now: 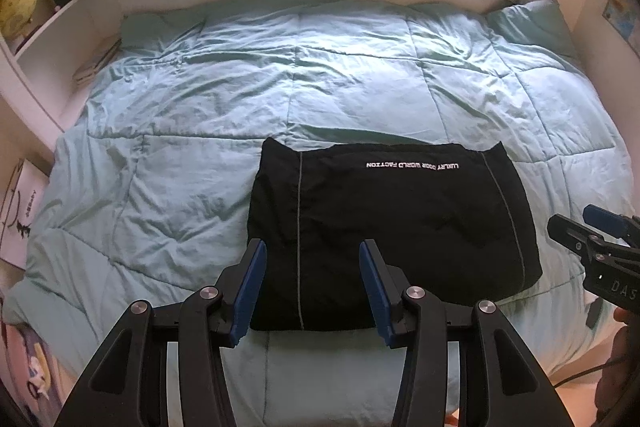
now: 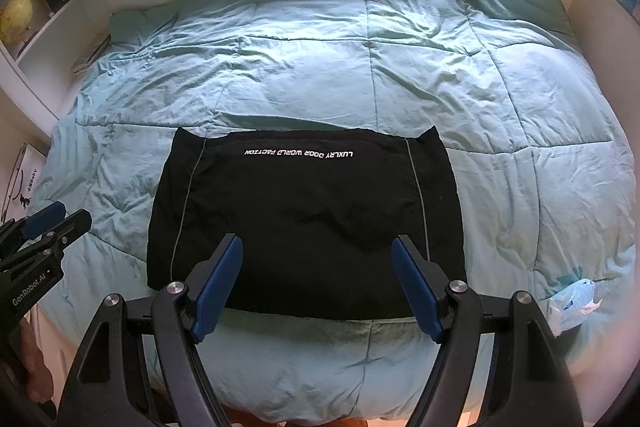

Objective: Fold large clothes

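We start with the bed (image 1: 200,99), its pale green quilt running up to the window wall. Near the bed's front edge, roughly midway along it, lies the black garment (image 2: 304,211), already folded into a compact rectangle with white lettering near its far edge and 2 thin grey seams running front to back. A small plastic bag (image 2: 574,301) sits by the bed's front right corner.

We hold both tools above the garment's near edge, neither touching it. The left gripper (image 1: 310,259) hangs with its jaws parted and nothing between them; the right gripper (image 2: 318,255) is spread wider, also empty.

We judge the fold close to done (the rectangle looks tidy). If 1 more fold is wanted, the next move calls for lowering both grippers to the near corners, pinching every layer together, and carrying the edge toward the lettering.
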A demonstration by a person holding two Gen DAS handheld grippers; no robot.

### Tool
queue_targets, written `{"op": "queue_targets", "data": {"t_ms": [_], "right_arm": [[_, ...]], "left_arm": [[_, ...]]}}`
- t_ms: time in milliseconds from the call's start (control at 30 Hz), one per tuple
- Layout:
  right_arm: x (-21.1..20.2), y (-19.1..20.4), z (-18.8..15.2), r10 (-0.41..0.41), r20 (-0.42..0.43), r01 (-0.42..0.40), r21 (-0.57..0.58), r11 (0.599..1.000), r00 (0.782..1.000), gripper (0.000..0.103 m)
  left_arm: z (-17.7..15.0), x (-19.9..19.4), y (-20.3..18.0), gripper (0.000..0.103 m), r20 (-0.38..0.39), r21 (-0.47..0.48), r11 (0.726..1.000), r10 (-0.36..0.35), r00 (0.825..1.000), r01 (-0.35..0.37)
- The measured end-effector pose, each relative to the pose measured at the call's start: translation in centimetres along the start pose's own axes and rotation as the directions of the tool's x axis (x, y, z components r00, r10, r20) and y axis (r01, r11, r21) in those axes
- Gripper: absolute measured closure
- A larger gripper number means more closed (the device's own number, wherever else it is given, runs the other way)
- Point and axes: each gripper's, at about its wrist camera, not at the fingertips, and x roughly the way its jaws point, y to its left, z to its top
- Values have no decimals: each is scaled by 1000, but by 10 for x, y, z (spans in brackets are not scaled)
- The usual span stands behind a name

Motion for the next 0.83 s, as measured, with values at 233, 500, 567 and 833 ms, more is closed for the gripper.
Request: {"op": "queue_targets", "data": {"t_ms": [233, 500, 567, 833], "right_arm": [[7, -7, 2, 27, -10, -27, -1, 1000, 1000, 24], [14, -18, 4, 59, -27, -59, 9, 998, 998, 24], [15, -20, 5, 61, -28, -61, 10, 998, 998, 24], [20, -23, 4, 43, -36, -43, 0, 999, 998, 24]], "left_arm": [[-4, 1, -9, 54, -14, 15, 999, 29, 999, -29], [-5, 0, -19, 54, -18, 24, 998, 58, 998, -58], [-4, 0, -22, 54, -16, 26, 997, 68, 998, -68], [0, -8, -13, 53, 58, -44, 994, 104, 993, -101]]}}
